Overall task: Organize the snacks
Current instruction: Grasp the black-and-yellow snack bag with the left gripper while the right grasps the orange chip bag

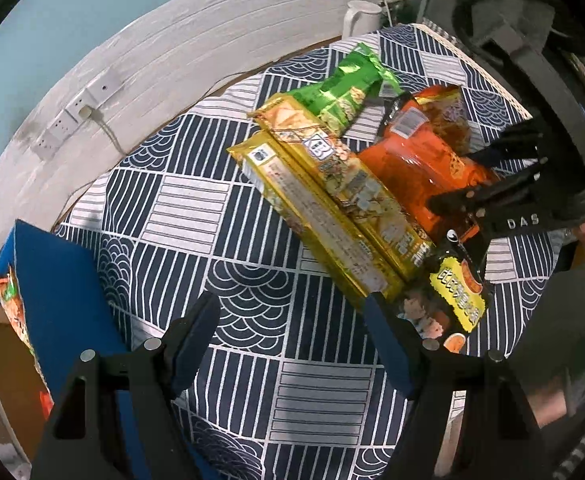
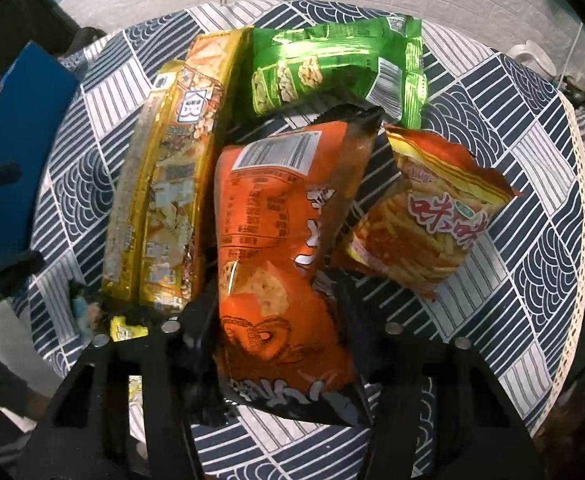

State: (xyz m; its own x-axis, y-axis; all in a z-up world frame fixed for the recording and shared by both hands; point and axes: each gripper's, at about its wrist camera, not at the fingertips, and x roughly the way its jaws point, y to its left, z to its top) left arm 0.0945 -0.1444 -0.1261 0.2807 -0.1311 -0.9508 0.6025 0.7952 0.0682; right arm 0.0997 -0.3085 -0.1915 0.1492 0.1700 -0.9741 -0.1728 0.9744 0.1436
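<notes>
Gripping the orange snack bag (image 2: 280,264) between the jaws of the right gripper (image 2: 280,320), pads pressing in on its lower half, bag standing over the patterned tablecloth (image 2: 532,184). Hanging the left gripper (image 1: 292,336) with jaws wide and empty above bare cloth, just beside the near end of the two long gold packs (image 1: 332,208). Lying close around the orange bag: the gold packs on one side, the green bag (image 2: 332,68) beyond, the red fries bag (image 2: 424,216) on the other side, a small yellow-labelled dark pouch (image 1: 458,292) at the gold packs' near end. Standing at the table edge, well apart from the pile: a blue box (image 1: 64,280), seemingly holding a packet already. Judging the step as the pick of the orange bag. Calling next for a clean lift clear of the neighbours, then a carry across to the blue box, probably, keeping the slippery crinkled film from sliding out.
</notes>
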